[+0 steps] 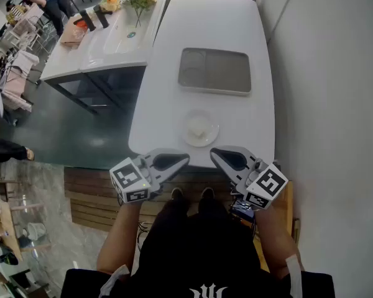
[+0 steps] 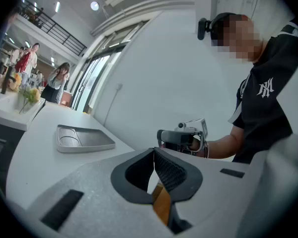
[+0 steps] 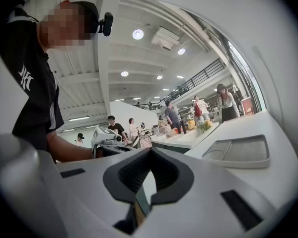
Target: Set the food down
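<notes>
A small white plate [image 1: 202, 129] sits near the front edge of the white table [image 1: 236, 36], with a pale piece of food [image 1: 198, 131] on it. Just below that edge I hold both grippers, tips turned toward each other, apart from the plate. My left gripper [image 1: 185, 159] [image 2: 154, 152] is shut with nothing between its jaws. My right gripper [image 1: 212, 152] [image 3: 150, 151] is likewise shut and empty. Each gripper view shows the other gripper held in a hand. The plate shows in neither gripper view.
A compartmented metal tray [image 1: 214, 71] [image 2: 82, 139] [image 3: 238, 152] lies at the table's middle. A second table [image 1: 105, 39] with flowers [image 1: 140, 0] stands to the left. A white wall [image 1: 336, 73] runs along the right. Slatted wood flooring [image 1: 90, 200] is underfoot. People stand far off.
</notes>
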Action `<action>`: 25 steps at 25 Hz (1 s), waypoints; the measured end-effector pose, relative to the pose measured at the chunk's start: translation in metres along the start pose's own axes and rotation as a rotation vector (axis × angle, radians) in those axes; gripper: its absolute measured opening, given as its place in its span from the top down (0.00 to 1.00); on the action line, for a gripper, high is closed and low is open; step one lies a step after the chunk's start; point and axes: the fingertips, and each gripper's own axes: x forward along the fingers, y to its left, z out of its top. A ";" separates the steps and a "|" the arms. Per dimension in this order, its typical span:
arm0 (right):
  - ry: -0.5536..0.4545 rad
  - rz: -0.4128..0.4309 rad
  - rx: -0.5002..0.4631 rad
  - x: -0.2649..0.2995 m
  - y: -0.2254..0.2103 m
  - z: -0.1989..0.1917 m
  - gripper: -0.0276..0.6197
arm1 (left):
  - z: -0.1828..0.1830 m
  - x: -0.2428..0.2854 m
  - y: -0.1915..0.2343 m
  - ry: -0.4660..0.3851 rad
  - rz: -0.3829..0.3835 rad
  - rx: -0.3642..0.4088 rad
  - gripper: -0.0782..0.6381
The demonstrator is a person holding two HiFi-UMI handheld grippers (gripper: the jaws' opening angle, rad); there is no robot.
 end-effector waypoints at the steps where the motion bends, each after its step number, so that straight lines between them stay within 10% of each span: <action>1: 0.001 -0.001 0.000 0.000 0.000 0.000 0.95 | 0.000 0.000 0.000 0.000 0.004 -0.002 0.88; 25: -0.037 0.028 0.012 -0.025 -0.011 0.010 0.95 | 0.003 0.012 0.002 -0.009 0.058 -0.019 0.88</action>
